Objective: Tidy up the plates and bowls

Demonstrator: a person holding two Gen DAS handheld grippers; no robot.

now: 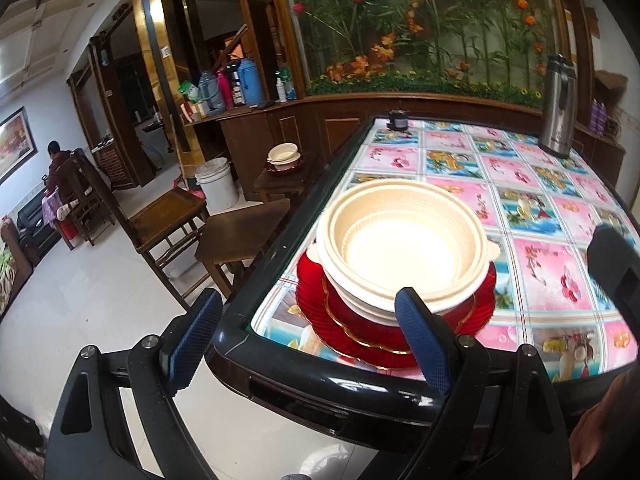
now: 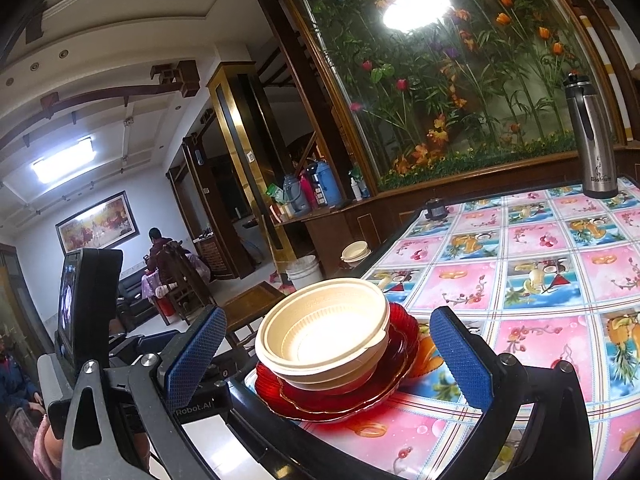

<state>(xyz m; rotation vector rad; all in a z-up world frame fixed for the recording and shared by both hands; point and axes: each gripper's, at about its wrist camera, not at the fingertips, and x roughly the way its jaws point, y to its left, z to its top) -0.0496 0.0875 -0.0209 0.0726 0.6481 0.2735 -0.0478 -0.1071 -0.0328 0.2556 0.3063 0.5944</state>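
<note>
Left gripper [image 1: 308, 336]: jaws wide apart, empty, hanging before the table's near corner, short of the stack.
Right gripper [image 2: 328, 354]: jaws spread wide around the stack, pads not touching it.
Cream bowls [image 1: 400, 240]: nested on the red plates [image 1: 352, 328] at the table [image 1: 520, 208] corner.
Right view only: the left gripper's screen, left of the stack.
Left view only: floor below the table edge.
Flask [image 1: 558, 104]: table's far side.
</note>
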